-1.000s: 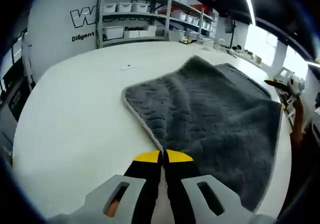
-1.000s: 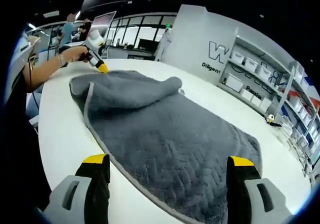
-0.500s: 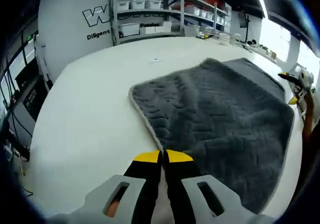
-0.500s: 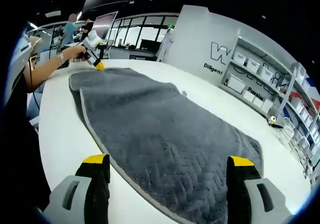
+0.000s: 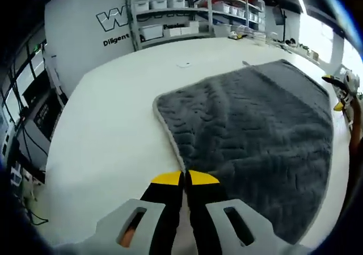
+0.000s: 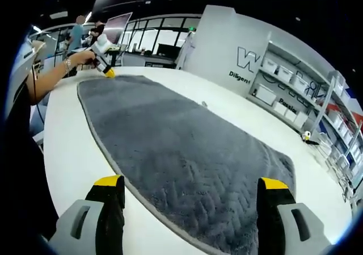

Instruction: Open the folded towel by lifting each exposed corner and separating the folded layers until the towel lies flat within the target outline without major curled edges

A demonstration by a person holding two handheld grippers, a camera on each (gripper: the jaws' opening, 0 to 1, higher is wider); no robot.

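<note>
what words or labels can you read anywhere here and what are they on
"W": big outlined letter on the white wall, cut off by the shelves.
"Diligent": small dark word under it on the same wall, seen in both views.
"P…": label on a shelf bin, too blurred to read.
Towel, table: no text.

Left gripper (image 5: 185,178) pinched closed; right gripper (image 6: 193,189) spread wide — apparently holding nothing.

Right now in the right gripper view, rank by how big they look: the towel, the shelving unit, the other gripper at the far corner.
1. towel, spread across the white table.
2. shelving unit, far off, so nearness makes its true size unsure.
3. left gripper, small at the towel's far corner.
</note>
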